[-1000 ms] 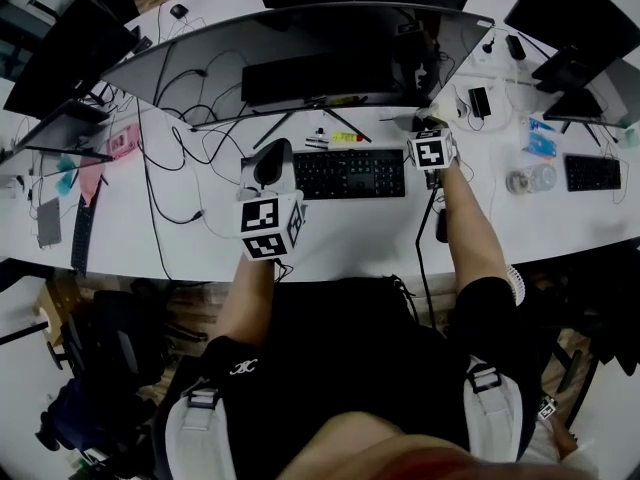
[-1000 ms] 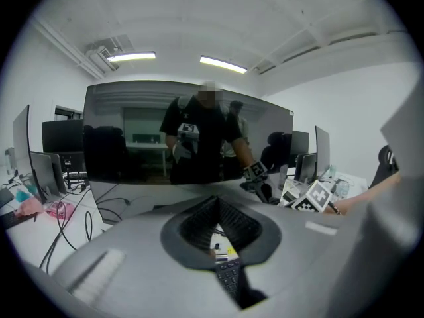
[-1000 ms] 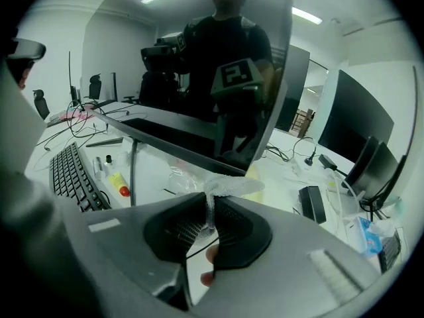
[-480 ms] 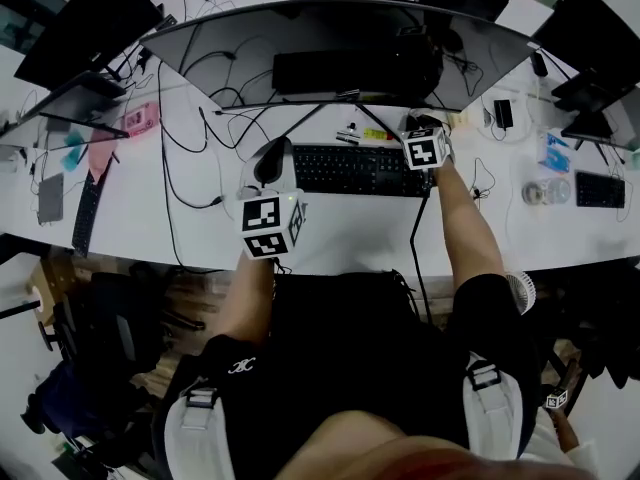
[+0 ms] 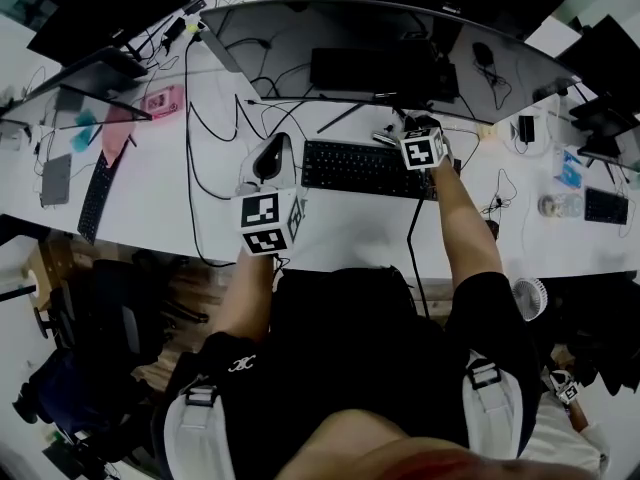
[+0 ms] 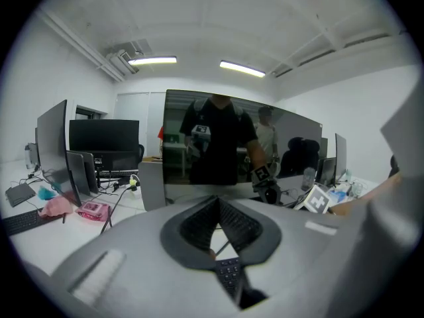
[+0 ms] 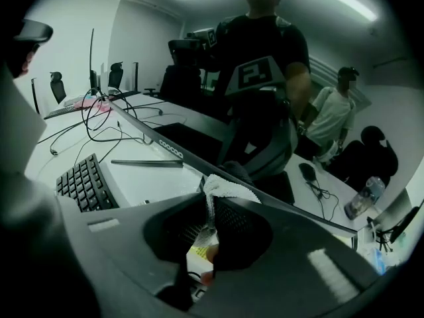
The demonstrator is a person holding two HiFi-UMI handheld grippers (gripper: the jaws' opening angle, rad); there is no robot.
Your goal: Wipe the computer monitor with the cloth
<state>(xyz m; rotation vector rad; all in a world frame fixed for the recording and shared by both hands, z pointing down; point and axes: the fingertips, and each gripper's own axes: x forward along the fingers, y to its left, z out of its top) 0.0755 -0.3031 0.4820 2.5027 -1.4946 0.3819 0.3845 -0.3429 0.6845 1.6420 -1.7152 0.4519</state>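
Our right claw [image 7: 211, 207] has slid a little to the left since a moment ago. It now sits over the right end of the keyboard [image 5: 365, 168], close under the monitor [image 5: 330, 28]. Our left claw [image 6: 216, 204] has stayed by the keyboard's left end, low over the white surface [image 5: 150, 188].

We see the right claw squeezed tight on the cloth [image 7: 232, 189]. The cloth is white and bumpy. A thin strip of it is pinched between the two jaws, and a bigger fold pokes out past the tips. That fold is right by the bottom edge of the monitor, but we cannot tell if it touches.

We see the left claw closed, with its tips pressed together and nothing between them.

We find small pale letters [image 7: 171, 150] on the monitor's bottom edge. They look like "coocaa" to us, but they are tiny. The letters on the keyboard keys are too small for us to read.
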